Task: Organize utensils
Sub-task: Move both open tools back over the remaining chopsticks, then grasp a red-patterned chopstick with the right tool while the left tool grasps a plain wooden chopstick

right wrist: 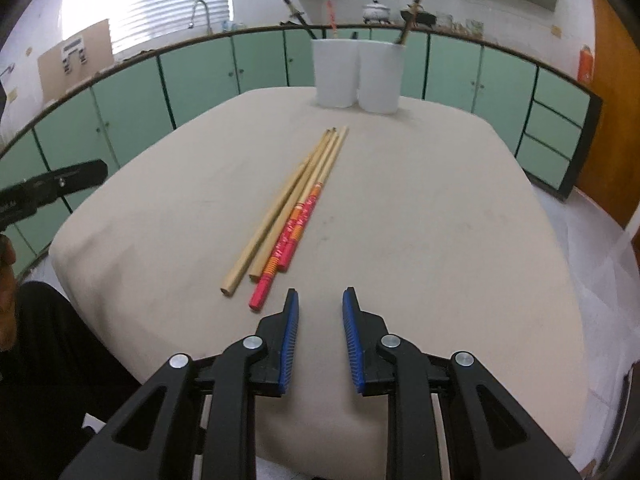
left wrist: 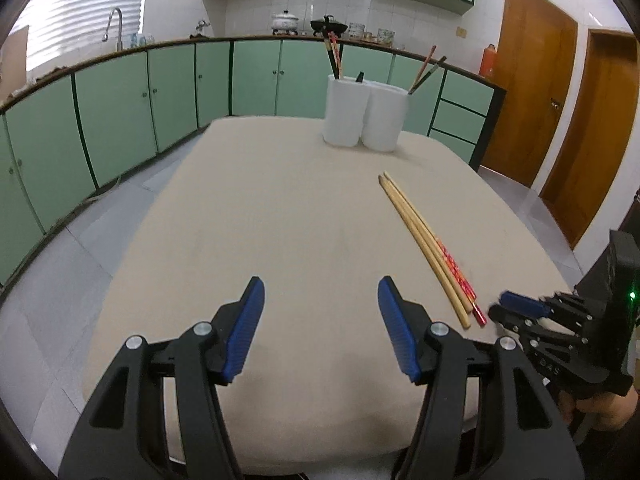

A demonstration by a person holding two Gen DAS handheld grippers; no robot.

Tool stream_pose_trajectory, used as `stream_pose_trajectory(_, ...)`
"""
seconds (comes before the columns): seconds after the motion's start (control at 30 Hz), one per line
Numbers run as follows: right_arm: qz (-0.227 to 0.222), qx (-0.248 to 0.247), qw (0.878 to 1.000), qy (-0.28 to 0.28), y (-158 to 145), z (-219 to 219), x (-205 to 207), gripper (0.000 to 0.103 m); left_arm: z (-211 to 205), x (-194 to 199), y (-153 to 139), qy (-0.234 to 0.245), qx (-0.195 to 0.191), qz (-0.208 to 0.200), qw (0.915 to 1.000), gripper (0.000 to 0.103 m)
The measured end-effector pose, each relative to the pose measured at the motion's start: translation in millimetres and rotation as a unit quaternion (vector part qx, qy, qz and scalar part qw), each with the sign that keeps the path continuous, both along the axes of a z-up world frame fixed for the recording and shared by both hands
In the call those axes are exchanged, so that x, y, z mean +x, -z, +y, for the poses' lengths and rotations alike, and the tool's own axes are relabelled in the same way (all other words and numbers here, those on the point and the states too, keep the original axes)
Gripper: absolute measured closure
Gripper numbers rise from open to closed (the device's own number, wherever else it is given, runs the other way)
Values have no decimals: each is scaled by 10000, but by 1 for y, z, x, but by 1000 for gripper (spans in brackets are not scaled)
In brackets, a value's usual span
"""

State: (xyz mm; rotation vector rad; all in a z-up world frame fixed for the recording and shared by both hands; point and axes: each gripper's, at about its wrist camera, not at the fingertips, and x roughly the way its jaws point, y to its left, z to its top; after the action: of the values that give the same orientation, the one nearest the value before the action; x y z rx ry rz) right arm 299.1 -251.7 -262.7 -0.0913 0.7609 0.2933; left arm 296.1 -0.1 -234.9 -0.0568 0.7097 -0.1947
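Observation:
Two plain bamboo chopsticks point(right wrist: 280, 208) and two red-handled chopsticks point(right wrist: 290, 236) lie side by side on the beige table point(right wrist: 440, 220). Their thick ends point toward me. In the right wrist view my right gripper point(right wrist: 320, 300) hovers just right of those near ends, open a narrow gap, with nothing between the blue pads. The left wrist view shows the same chopsticks point(left wrist: 428, 248) to the right of my left gripper point(left wrist: 320, 288), which stands wide open and empty over bare cloth. The right gripper point(left wrist: 498, 306) appears there beside the chopstick ends. Two white cups point(left wrist: 346, 110) point(left wrist: 386, 118) stand at the table's far edge with chopsticks in them.
Green kitchen cabinets point(left wrist: 120, 108) and a counter with a sink tap point(left wrist: 116, 24) run behind the table. Wooden doors point(left wrist: 536, 92) stand at the right. A person's hand point(left wrist: 600, 412) holds the right gripper, and a dark sleeve point(right wrist: 48, 360) fills the near left.

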Motion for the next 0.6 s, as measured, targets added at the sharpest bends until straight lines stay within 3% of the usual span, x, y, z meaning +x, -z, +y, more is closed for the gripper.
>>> stream_pose_trajectory(0.3, -139, -37, 9996, -243, 2, 20, 16, 78, -5, 3, 7, 94, -9, 61, 9999, 45)
stream_pose_trajectory(0.4, -114, 32, 9997, -208, 4, 18, 21, 84, -7, 5, 13, 151, -38, 148, 9998, 45)
stream_pose_trajectory(0.47, -117, 24, 9998, -151, 4, 14, 23, 95, -13, 5, 16, 207, -21, 164, 9996, 45)
stream_pose_trajectory(0.6, -90, 131, 9998, 125, 4, -8, 23, 97, -31, 2, 23, 418, 14, 191, 9989, 46)
